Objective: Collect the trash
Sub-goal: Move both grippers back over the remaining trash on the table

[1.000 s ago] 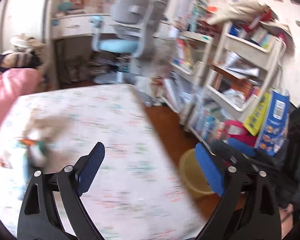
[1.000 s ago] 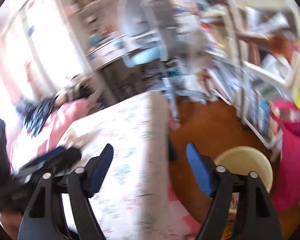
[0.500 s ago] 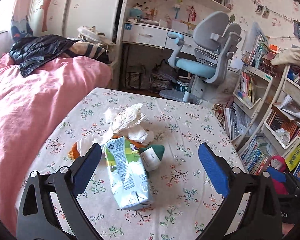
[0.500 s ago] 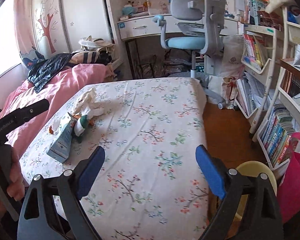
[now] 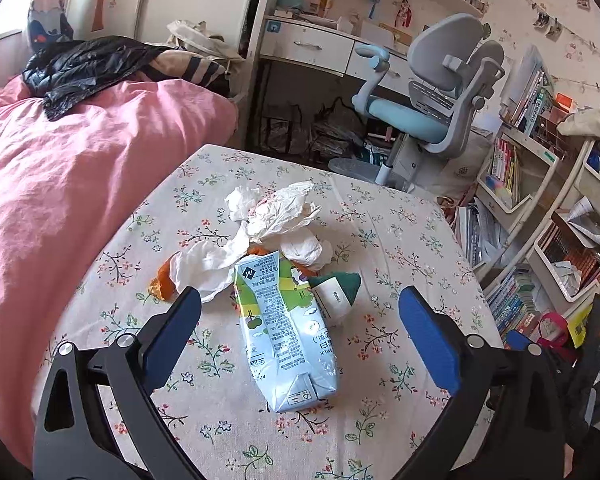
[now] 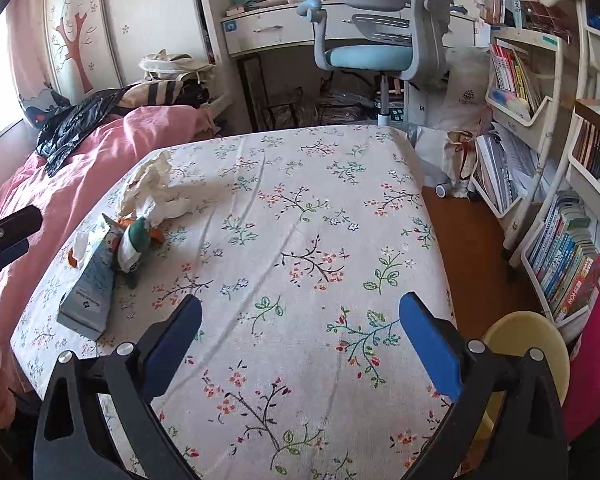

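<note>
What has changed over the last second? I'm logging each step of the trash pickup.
Both views swung from the shelves and floor bin onto the table. The left gripper now frames the carton; the right gripper hangs over bare cloth. Both jaws have just been opening, holding nothing. The trash pile stayed put.

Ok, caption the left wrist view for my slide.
Open left tongs hover over a milk carton and crumpled tissues on the floral tablecloth.

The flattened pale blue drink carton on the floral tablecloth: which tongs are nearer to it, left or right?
Left. The left tongs stand open, straddling the flattened pale blue drink carton; the right tongs are open over bare cloth, well to its right.
</note>
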### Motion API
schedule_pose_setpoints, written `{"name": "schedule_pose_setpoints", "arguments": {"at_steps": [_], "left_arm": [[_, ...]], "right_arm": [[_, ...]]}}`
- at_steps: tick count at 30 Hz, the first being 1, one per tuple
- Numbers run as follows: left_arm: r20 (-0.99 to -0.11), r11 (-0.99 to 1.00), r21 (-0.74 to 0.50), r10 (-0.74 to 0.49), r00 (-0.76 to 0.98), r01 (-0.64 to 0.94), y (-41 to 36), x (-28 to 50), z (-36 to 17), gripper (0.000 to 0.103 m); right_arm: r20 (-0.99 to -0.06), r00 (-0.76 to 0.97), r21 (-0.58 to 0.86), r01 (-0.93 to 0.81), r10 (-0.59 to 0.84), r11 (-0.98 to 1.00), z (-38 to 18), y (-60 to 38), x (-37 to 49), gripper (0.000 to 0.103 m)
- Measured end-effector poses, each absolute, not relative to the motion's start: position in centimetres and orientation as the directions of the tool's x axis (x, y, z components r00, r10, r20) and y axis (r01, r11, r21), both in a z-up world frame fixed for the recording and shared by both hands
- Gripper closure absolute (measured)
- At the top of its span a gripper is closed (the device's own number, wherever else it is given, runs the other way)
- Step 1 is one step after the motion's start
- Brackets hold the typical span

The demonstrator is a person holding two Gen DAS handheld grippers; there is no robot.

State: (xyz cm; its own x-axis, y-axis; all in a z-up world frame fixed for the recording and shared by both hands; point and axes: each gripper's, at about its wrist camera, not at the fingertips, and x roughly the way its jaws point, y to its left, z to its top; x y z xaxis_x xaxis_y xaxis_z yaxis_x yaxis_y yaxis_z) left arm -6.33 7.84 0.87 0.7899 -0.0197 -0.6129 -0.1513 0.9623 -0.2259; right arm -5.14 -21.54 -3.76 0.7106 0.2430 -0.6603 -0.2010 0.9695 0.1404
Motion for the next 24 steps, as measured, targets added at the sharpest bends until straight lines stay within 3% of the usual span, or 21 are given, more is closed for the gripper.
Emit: {"name": "schedule_pose_setpoints", "arguments": {"at_steps": [9, 24], "left_arm": [[-0.635, 0.968, -0.217, -0.042, 0.772, -0.125, 7.1, -5.4, 0.6, 0.007], [-0.653, 0.971, -0.212, -0.055, 0.756, -0.112, 6.1, -4.7, 0.1, 0.007]], "right_arm": [[-0.721, 0.65, 0.178, -0.159, 0.238, 0.971, -4.9, -22.1, -3.9, 0.008], [-0.728, 0.637, 0.182, -0.178, 0.254, 0.967, -4.9, -21.9, -3.9, 0.008]]}}
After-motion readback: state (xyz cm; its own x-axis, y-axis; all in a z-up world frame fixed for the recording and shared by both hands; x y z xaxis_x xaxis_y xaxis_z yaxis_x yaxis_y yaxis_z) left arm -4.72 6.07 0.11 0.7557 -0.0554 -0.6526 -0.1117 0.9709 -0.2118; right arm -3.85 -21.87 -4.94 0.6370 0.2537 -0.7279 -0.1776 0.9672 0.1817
